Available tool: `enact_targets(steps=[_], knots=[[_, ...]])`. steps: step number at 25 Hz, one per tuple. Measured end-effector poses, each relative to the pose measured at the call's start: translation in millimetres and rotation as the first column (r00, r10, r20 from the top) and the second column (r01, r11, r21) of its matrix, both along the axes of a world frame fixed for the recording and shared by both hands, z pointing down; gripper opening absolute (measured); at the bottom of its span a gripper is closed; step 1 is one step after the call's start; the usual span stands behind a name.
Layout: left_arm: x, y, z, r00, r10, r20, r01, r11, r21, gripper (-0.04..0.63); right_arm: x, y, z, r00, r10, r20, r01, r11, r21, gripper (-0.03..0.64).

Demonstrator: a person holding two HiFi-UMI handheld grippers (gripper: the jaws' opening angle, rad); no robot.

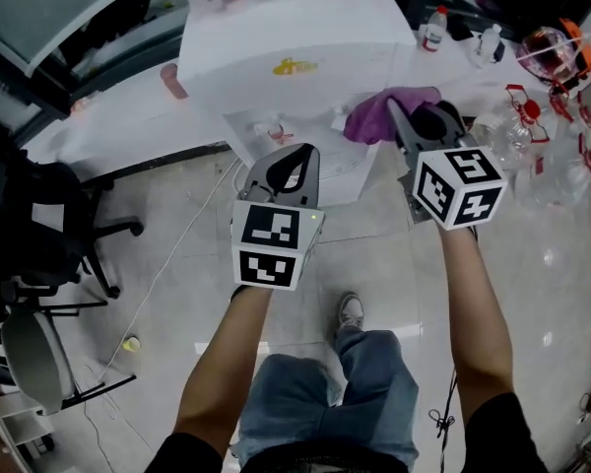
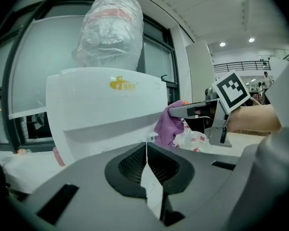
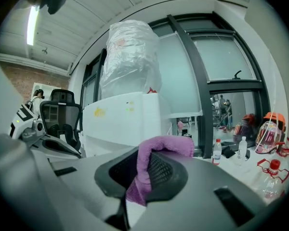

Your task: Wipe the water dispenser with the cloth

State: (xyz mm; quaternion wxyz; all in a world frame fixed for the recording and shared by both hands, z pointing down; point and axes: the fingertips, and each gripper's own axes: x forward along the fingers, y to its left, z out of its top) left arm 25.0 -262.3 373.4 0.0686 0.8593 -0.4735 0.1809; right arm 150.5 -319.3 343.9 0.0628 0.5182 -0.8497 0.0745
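**Head view.** The right tool (image 1: 412, 116) pinches a purple cloth (image 1: 379, 114). The cloth bunches just ahead of its tips, at the front corner of the white water dispenser (image 1: 295, 37). Whether cloth and dispenser touch cannot be confirmed. The left tool (image 1: 294, 170) hangs beside the right tool, lower against the dispenser's front, and carries nothing.

**Left gripper view.** The jaws are pressed together with nothing between them. The dispenser stands straight ahead. The cloth hangs ahead and to the right, gripped by the other tool.

**Right gripper view.** The jaws are clamped on the cloth, with a fold draped over one jaw. The dispenser stands ahead and slightly left.

**Assessment.** The cloth is secured and brought up to the dispenser, so the wipe looks about to start. The next move calls for pressing the cloth flat onto the panel and sweeping across under a firm grip, with the left tool kept clear.
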Motion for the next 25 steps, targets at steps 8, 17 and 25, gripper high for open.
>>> enact_targets(steps=[8, 17, 25], knots=[[-4, -5, 60, 1.0, 0.007, -0.01, -0.007, 0.999, 0.038, 0.028, 1, 0, 51, 1.0, 0.01, -0.017, -0.009, 0.998, 0.058, 0.041], [-17, -14, 92, 1.0, 0.008, -0.005, -0.007, 0.993, 0.114, 0.028, -4, 3, 98, 0.999, 0.029, -0.027, -0.026, 0.994, 0.11, 0.041], [-23, -11, 112, 1.0, 0.016, 0.004, -0.016, 0.984, 0.176, 0.028, 0, 5, 139, 0.998, 0.061, 0.0, -0.06, 0.992, 0.113, 0.041]])
